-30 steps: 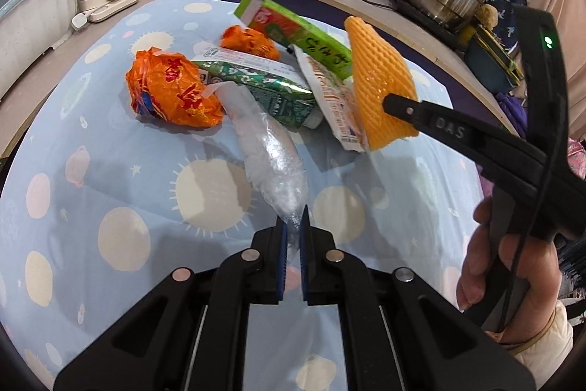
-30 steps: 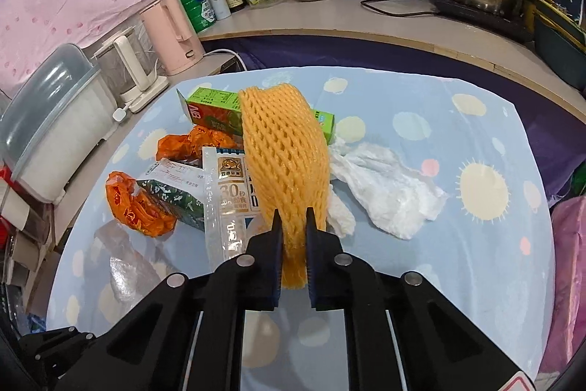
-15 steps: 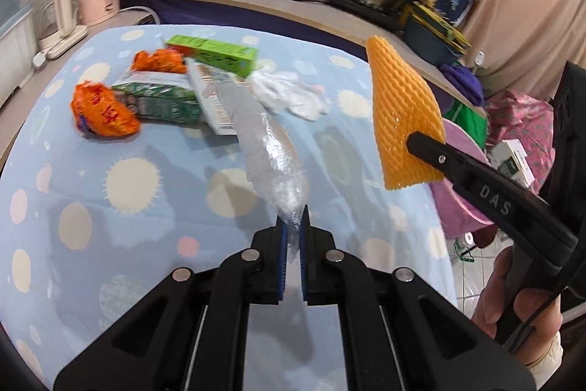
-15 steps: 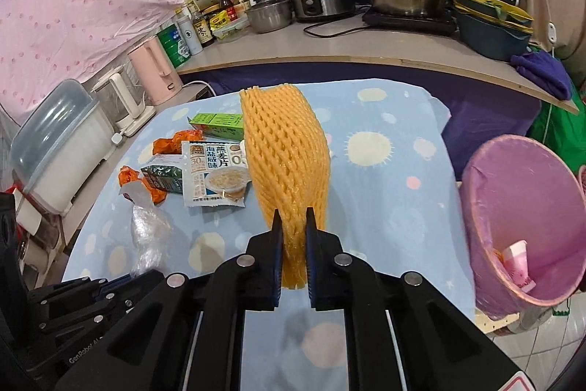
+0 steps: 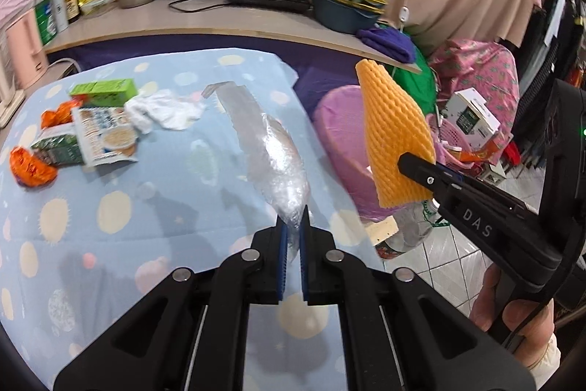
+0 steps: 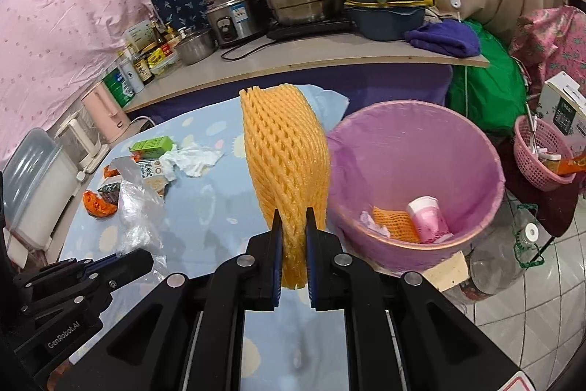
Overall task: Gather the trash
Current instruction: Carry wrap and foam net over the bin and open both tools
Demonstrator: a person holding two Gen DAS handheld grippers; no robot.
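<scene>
My left gripper (image 5: pixel 292 237) is shut on a clear crumpled plastic bag (image 5: pixel 271 149) and holds it in the air over the table. My right gripper (image 6: pixel 294 229) is shut on an orange foam fruit net (image 6: pixel 289 156), held upright just left of the pink trash bin (image 6: pixel 472 141); the net also shows in the left wrist view (image 5: pixel 393 134). The bin holds another orange net (image 6: pixel 395 220) and a pink cup (image 6: pixel 426 213). A green carton (image 5: pixel 104 90), a white tissue (image 5: pixel 164 110), an oat packet (image 5: pixel 104 136) and orange wrappers (image 5: pixel 31 165) lie on the table's far left.
The table wears a light blue cloth with sun prints (image 5: pixel 121 207); its right edge borders the bin. A counter (image 6: pixel 293 61) behind holds pots, a rice cooker and bottles. A pink basket (image 6: pixel 538 152) and a bottle (image 6: pixel 494 259) stand on the tiled floor at right.
Both grippers have swung right with their loads, away from the trash pile. The pink bin has come closer in both views and its inside now shows in the right wrist view.
</scene>
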